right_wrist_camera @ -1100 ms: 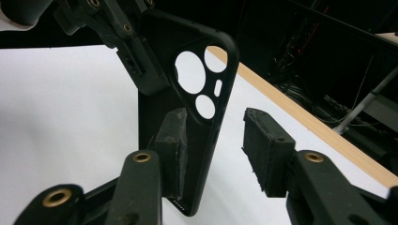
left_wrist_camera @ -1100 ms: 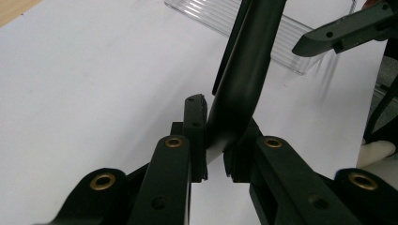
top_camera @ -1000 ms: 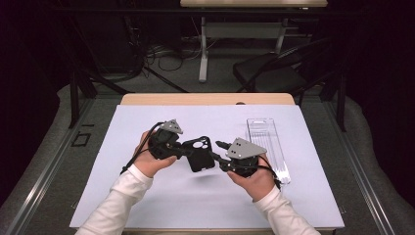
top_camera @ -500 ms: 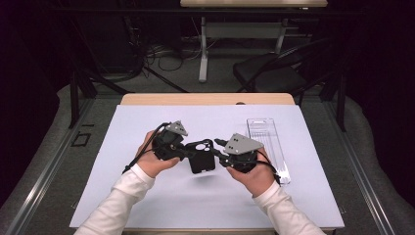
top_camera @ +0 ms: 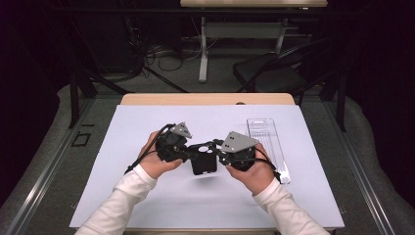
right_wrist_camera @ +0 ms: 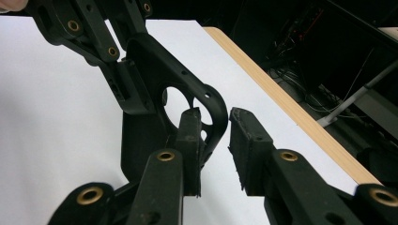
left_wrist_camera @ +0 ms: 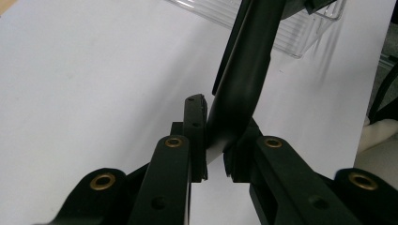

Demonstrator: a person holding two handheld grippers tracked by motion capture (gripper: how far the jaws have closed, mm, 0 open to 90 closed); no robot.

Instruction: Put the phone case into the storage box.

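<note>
A flat black plastic bracket [top_camera: 203, 160] with a round hole hangs above the white mat between both hands. My left gripper [top_camera: 191, 152] is shut on its left end; in the left gripper view the pads [left_wrist_camera: 195, 136] pinch the bracket [left_wrist_camera: 244, 79]. My right gripper [top_camera: 219, 155] comes in from the right. Its jaws have just been closing, and the bracket's rounded corner [right_wrist_camera: 206, 101] sits between them. The left pad [right_wrist_camera: 190, 136] lies against the bracket, while a gap remains before the right pad [right_wrist_camera: 246, 140]. In the right gripper view the left gripper [right_wrist_camera: 119, 70] grips the bracket at upper left.
A clear plastic tray [top_camera: 268, 142] lies on the white mat [top_camera: 147, 196] just right of my right hand, also in the left gripper view [left_wrist_camera: 300, 28]. The table's wooden far edge [top_camera: 205, 99] borders a dark room with desk legs, cables and a chair.
The right gripper has shifted slightly left onto the bracket's edge and its jaws have narrowed around it. The left gripper keeps its hold in place.
</note>
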